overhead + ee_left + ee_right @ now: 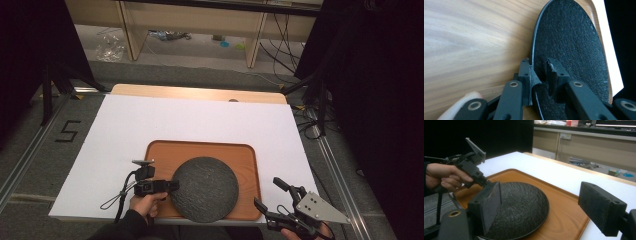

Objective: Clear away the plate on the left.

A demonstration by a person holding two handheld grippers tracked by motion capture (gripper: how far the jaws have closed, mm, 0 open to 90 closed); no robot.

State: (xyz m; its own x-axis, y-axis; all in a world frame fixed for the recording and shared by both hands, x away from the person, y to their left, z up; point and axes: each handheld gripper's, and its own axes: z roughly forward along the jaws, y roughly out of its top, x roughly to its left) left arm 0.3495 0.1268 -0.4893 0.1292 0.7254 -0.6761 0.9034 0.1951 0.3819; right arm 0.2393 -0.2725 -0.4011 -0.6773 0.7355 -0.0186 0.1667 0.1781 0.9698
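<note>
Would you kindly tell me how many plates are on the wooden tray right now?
1. A single dark round plate lies on the near half of the wooden tray, its left rim between the jaws of the left gripper. None seems hidden.

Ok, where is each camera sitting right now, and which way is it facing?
High view: above the near table edge, looking forward and down on the wooden tray and black plate; both hands enter from below.
Left gripper view: on the left gripper, looking along its jaws astride the plate's rim.
Right gripper view: on the right gripper, jaws apart, facing the left hand.
All three share the plate.
</note>
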